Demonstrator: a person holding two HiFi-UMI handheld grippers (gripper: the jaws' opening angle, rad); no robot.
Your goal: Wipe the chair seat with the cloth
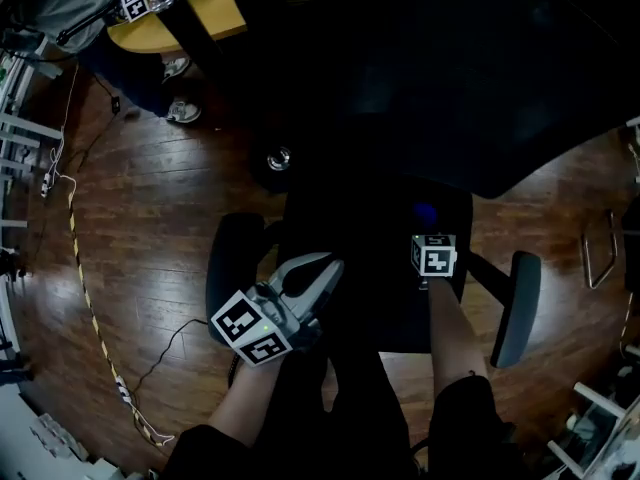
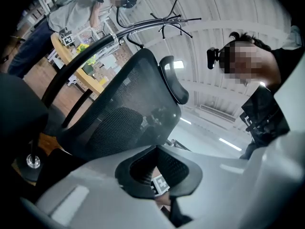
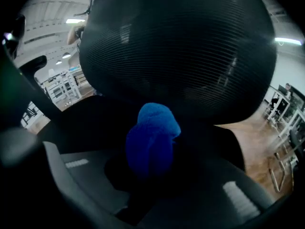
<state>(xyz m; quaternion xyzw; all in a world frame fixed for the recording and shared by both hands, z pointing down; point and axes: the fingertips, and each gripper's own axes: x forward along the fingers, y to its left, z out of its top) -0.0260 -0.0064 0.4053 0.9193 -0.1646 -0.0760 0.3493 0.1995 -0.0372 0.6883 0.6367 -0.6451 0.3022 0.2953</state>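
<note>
Blue cloth (image 3: 152,135) is clamped in the right hand-held gripper (image 3: 153,168), bunched up and sticking out past the jaws. It's held low over the black chair seat (image 1: 375,233), near the mesh backrest (image 3: 176,46); whether it's actually touching can't be told. The left hand-held gripper (image 1: 328,268) is kept closed on nothing, over the seat's front left edge.

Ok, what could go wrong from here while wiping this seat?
The cloth is a bunched wad in the right gripper's jaws, so it may touch little of the chair seat or pull loose when dragged. The left gripper, jaws shut on nothing, isn't bracing the chair, so it might swivel or roll on the wood floor.
</note>
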